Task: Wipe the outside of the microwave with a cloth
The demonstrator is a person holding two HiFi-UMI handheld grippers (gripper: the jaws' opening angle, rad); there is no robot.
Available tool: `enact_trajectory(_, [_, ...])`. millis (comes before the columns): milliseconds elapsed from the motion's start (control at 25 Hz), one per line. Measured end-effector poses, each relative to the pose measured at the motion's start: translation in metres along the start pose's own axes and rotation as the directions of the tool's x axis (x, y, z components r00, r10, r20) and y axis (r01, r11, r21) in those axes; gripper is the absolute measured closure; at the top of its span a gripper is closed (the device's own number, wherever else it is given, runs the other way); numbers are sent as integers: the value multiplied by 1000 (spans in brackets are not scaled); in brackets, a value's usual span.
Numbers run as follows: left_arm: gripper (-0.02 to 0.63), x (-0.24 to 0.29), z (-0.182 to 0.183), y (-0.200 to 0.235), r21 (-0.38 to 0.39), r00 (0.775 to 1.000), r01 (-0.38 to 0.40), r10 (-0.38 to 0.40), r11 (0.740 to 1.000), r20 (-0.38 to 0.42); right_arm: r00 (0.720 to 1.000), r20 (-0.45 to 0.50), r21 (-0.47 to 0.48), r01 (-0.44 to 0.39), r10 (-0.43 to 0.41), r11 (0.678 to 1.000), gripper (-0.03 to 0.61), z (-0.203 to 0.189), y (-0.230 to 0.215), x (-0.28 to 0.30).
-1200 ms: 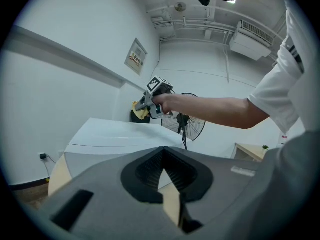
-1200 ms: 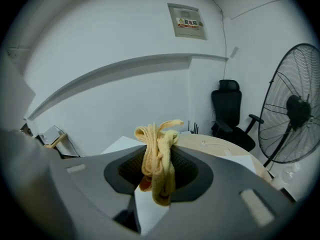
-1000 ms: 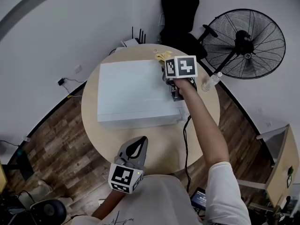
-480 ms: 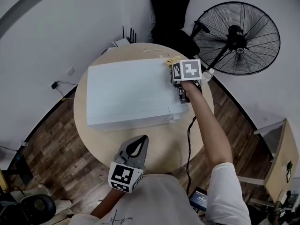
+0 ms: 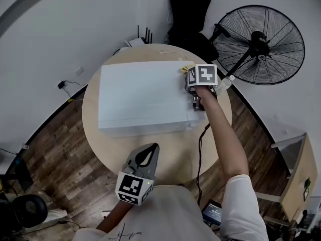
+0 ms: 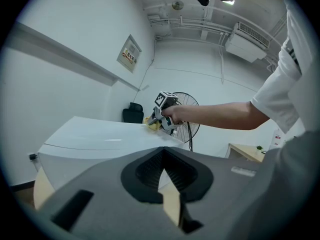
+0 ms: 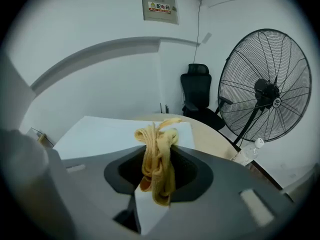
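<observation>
Since a second ago the right gripper (image 5: 188, 75) has slipped a little back from the microwave's (image 5: 143, 92) far right corner toward the person, while the left gripper (image 5: 150, 150) has kept its place. The right gripper's jaws are clamped on a bunched yellow cloth (image 7: 157, 159), whose free end sticks up and folds over past them. The cloth rests on the microwave's white top, at its right edge just short of the far corner. The left gripper hangs off the microwave's near side, well apart from it, low by the person's body. Its jaws are pressed together with nothing between them.

The microwave sits on a round wooden table (image 5: 170, 149). A black cable (image 5: 199, 149) runs across the table from the microwave's near right corner toward the person. A clear plastic bottle (image 5: 224, 84) stands right of the microwave, near the table's edge. Further right stands a large black floor fan (image 5: 263, 44), and beyond the microwave's far side a black office chair (image 5: 188, 14). On the wall behind the microwave hangs a small plate (image 7: 159, 6) with a yellow warning triangle and the red characters 配电箱.
</observation>
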State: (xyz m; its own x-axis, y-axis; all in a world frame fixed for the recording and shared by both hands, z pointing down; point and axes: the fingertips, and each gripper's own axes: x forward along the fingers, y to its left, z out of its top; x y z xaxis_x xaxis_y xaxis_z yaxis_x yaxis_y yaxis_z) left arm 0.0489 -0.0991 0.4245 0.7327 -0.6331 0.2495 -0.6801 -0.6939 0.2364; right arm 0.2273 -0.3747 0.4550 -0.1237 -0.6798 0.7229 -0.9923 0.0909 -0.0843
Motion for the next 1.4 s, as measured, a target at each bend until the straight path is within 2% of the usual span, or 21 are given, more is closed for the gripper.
enact_trajectory(160, [621,-10,0,3,0,1000,0,0,1000,7,1000,-4,11,-9,9,1000,445,-2,11,-1])
enact_trajectory(320, [621,-21,-3,9,3,1000,-5,5,1000,7,1000,-10,-19,-26,25,999,445,-5,34,-1])
enact_trajectory(1040, [621,-74,-11,39,-20,996,-86,87,996,26,997,3,-58,-72,72,996,445,0,126,14])
enact_trajectory(1400, [621,-91,-12,49,-31,992,-115,116,993,44,989,10,-60,-145,146,988,445,2,179,22])
